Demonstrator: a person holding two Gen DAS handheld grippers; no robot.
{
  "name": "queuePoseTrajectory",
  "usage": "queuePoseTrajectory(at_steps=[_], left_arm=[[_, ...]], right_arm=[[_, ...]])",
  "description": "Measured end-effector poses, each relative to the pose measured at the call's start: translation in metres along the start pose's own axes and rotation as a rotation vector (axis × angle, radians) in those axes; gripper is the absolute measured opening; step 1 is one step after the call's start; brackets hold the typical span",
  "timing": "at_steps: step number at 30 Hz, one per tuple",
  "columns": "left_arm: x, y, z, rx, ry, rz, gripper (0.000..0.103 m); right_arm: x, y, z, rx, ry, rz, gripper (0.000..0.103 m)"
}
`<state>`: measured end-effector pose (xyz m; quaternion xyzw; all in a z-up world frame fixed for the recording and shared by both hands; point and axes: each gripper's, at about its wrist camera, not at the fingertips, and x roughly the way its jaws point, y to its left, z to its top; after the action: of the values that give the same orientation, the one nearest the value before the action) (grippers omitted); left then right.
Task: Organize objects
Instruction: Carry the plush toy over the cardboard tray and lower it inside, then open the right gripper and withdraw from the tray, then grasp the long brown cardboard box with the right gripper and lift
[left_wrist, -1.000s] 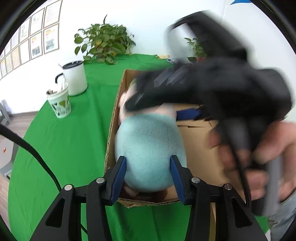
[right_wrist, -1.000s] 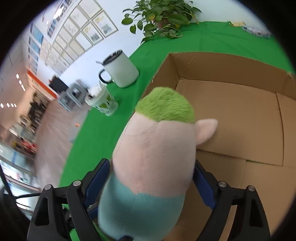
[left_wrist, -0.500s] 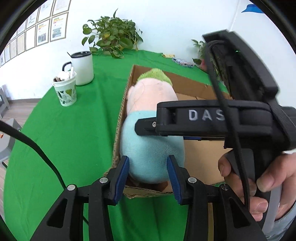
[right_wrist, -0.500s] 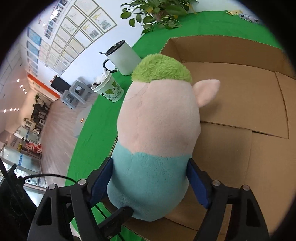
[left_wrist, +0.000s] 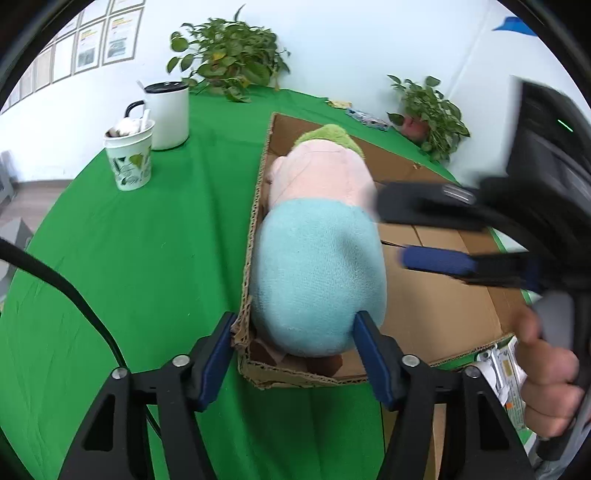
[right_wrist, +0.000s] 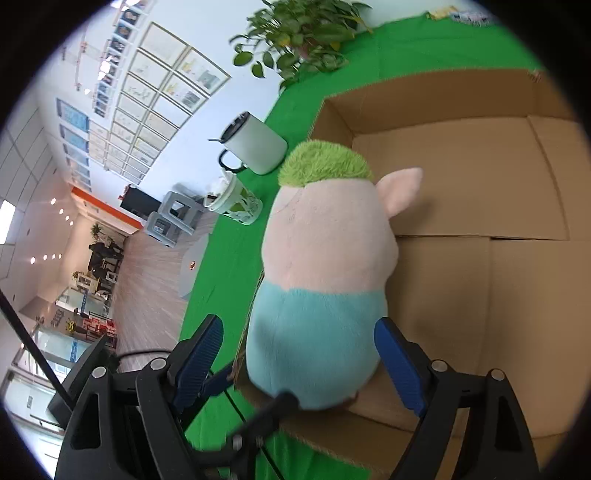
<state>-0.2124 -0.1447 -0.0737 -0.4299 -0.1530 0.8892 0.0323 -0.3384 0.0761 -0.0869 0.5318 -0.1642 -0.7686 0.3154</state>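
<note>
Both our grippers, left (left_wrist: 293, 349) and right (right_wrist: 299, 360), have spread their fingers, releasing the plush toy (left_wrist: 317, 254) against the cardboard box's (left_wrist: 461, 310) left wall.

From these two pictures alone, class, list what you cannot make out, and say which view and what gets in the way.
- Face of the plush toy: both views show only its back.
- Toy's underside and feet, left view: hidden by its own body and the cardboard box wall.
- Right gripper, left view: blurred, its finger gap unclear.
- Print on the framed pictures, right view: too small.
- What fills the paper cup: too small to tell.
</note>
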Motion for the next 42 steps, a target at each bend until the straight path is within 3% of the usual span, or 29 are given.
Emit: queuePoseTrajectory(at_steps=[4,11,17,18,24,25,26,27,28,30,33,34,35,36,37,38,40,42], left_arm=[[-0.007,-0.006,-0.003,0.011,-0.010,0.041,0.056],[0.000,-0.009,-0.013,0.014,-0.021,0.067,0.056],[-0.016,-0.016,-0.023,0.041,-0.062,0.105,0.059],[-0.024,-0.019,-0.026,0.050,-0.086,0.115,0.061],[-0.094,-0.050,-0.057,0.136,-0.297,0.180,0.092],[-0.105,-0.057,-0.062,0.152,-0.333,0.187,0.099],[-0.116,-0.064,-0.069,0.169,-0.365,0.194,0.102],[-0.125,-0.071,-0.074,0.186,-0.385,0.198,0.102],[-0.132,-0.077,-0.079,0.202,-0.395,0.196,0.102],[-0.145,-0.088,-0.088,0.222,-0.408,0.189,0.102],[-0.162,-0.099,-0.100,0.230,-0.406,0.171,0.100],[-0.166,-0.101,-0.104,0.231,-0.405,0.162,0.091],[-0.170,-0.104,-0.108,0.234,-0.401,0.153,0.072],[-0.173,-0.107,-0.111,0.239,-0.390,0.149,0.061],[-0.174,-0.110,-0.115,0.247,-0.375,0.147,0.038],[-0.174,-0.113,-0.119,0.255,-0.359,0.149,0.021],[-0.178,-0.117,-0.128,0.261,-0.355,0.148,0.020],[-0.184,-0.124,-0.138,0.257,-0.365,0.155,0.032]], right_arm=[[-0.030,0.000,-0.024,-0.057,-0.054,-0.051,0.085],[-0.068,0.007,-0.078,-0.168,-0.162,-0.242,0.085],[-0.088,0.002,-0.112,-0.177,-0.238,-0.365,0.085],[-0.091,0.001,-0.119,-0.184,-0.250,-0.395,0.085],[-0.110,-0.004,-0.148,-0.193,-0.325,-0.481,0.085],[-0.114,-0.005,-0.154,-0.192,-0.337,-0.483,0.080],[-0.116,-0.004,-0.158,-0.197,-0.352,-0.491,0.067],[-0.118,-0.003,-0.163,-0.206,-0.363,-0.509,0.057],[-0.119,-0.002,-0.167,-0.216,-0.372,-0.533,0.038],[-0.121,-0.002,-0.174,-0.220,-0.376,-0.546,0.023],[-0.130,-0.004,-0.186,-0.198,-0.402,-0.550,0.021],[-0.134,-0.004,-0.189,-0.193,-0.414,-0.557,0.022],[-0.137,-0.004,-0.192,-0.186,-0.424,-0.564,0.034],[-0.140,-0.004,-0.195,-0.178,-0.426,-0.577,0.048],[-0.142,-0.004,-0.198,-0.174,-0.421,-0.592,0.083],[-0.144,-0.003,-0.201,-0.178,-0.428,-0.597,0.091],[-0.148,-0.001,-0.210,-0.187,-0.443,-0.603,0.091],[-0.150,-0.001,-0.217,-0.182,-0.430,-0.590,0.091]])
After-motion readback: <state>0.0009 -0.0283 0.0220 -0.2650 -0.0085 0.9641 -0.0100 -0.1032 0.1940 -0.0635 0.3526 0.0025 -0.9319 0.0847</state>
